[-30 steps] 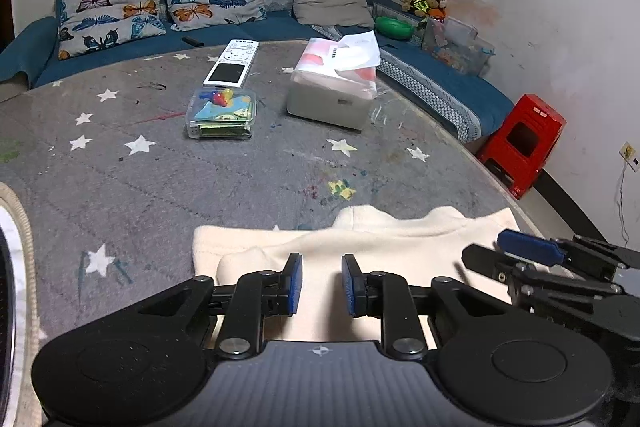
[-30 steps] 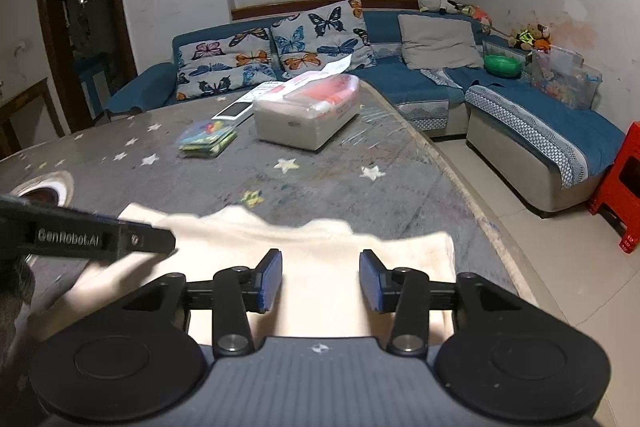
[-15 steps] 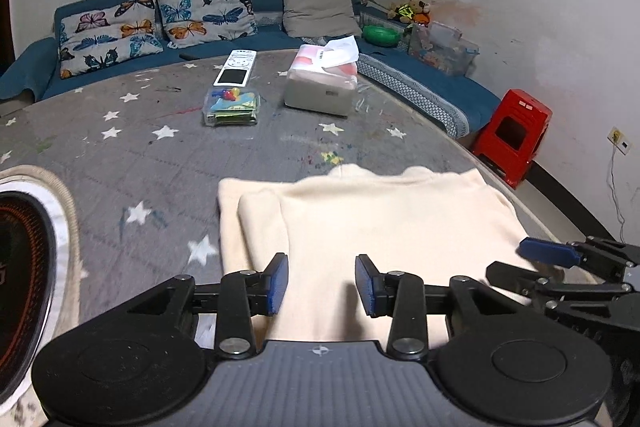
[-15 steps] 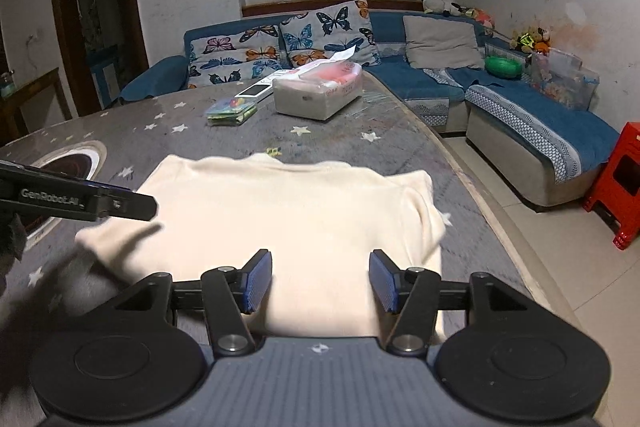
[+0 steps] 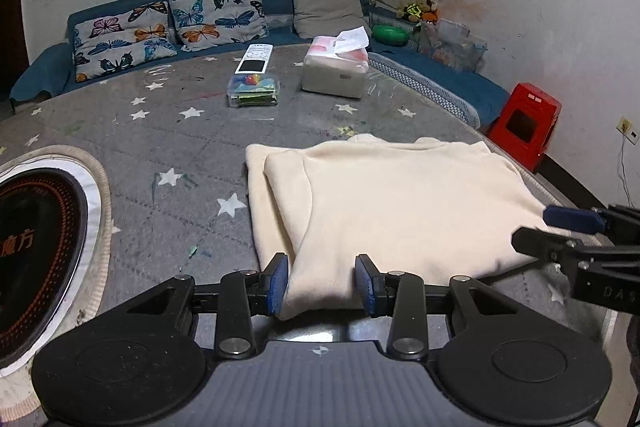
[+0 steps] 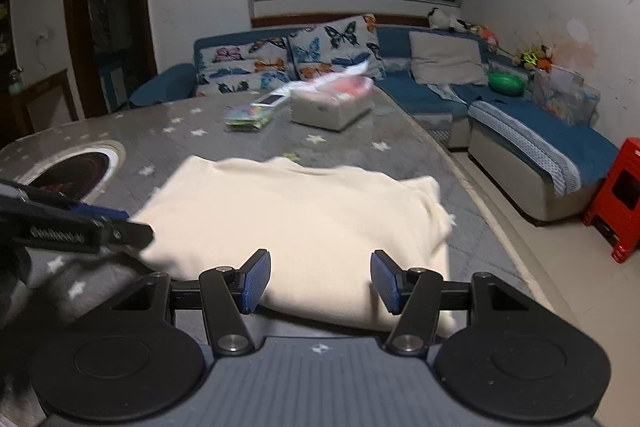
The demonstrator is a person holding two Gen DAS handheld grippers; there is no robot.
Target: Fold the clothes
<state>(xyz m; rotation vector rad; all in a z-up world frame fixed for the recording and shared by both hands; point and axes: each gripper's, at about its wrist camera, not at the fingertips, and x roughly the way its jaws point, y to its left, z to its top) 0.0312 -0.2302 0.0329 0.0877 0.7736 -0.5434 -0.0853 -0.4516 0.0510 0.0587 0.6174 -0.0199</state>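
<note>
A cream garment (image 5: 392, 203) lies folded on the grey star-patterned table (image 5: 168, 139), near its right edge. My left gripper (image 5: 322, 283) is open, with the garment's near left corner lying between its blue pads. My right gripper (image 6: 320, 281) is open at the garment's (image 6: 296, 215) near edge, with cloth between its pads. The right gripper also shows at the right of the left wrist view (image 5: 560, 227), and the left gripper at the left of the right wrist view (image 6: 80, 227).
A tissue box (image 5: 336, 71), a clear plastic box of small items (image 5: 253, 90) and a remote (image 5: 254, 58) sit at the table's far side. A round dark hob (image 5: 36, 247) is set in the table at left. A blue sofa (image 5: 432, 75) and a red stool (image 5: 524, 125) stand beyond.
Both grippers have pulled back toward the garment's near edge and their jaws have opened wider. More of the folded garment shows now.
</note>
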